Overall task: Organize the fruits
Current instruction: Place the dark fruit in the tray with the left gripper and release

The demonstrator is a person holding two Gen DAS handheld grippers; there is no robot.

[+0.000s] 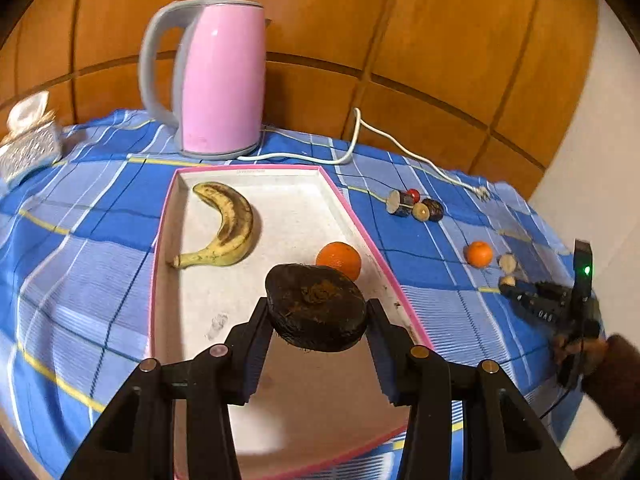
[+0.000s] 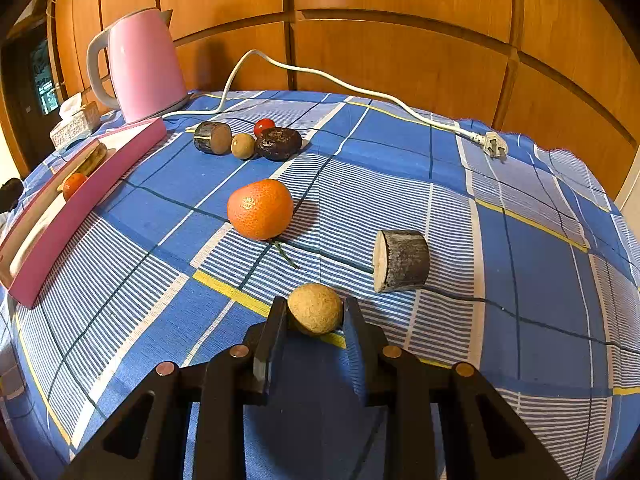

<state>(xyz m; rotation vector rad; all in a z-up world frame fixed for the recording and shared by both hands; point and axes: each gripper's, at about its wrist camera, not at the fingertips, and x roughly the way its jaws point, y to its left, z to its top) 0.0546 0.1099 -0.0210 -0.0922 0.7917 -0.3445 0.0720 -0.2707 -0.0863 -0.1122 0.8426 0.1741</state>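
- My left gripper [image 1: 317, 312] is clamped on a dark brown, rough-skinned, rounded fruit [image 1: 316, 306], one black finger pressed to each side, and holds it in the air over the near part of a shallow white box with a pink rim [image 1: 352, 212].
- Inside that box lie a yellow, brown-spotted curved banana [image 1: 224, 226] towards the far left and a small round orange [image 1: 339, 259] beside the right wall, just beyond the fruit I am holding.
- My right gripper [image 2: 315, 314] is closed tight around a small, tan, round fruit [image 2: 315, 308] that sits low on the blue, white and yellow checked cloth covering the tabletop [image 2: 540, 264]; I cannot tell whether it still touches the cloth.
- Just ahead of it, loose on the cloth, are a larger bright orange tangerine [image 2: 261, 209] to the left and a short cut log piece with grey bark [image 2: 401, 261] to the right.
- Farther back is a cluster: another short log piece [image 2: 212, 138], a small tan-green round fruit [image 2: 243, 145], a dark brown flattened fruit [image 2: 279, 143] and a small red round fruit [image 2: 264, 125].
- A pink electric kettle with a grey handle [image 2: 138, 68] stands at the back left, its white cord and plug [image 2: 494, 144] trailing across the cloth.
- A patterned tissue box [image 2: 76, 122] sits left of the kettle.
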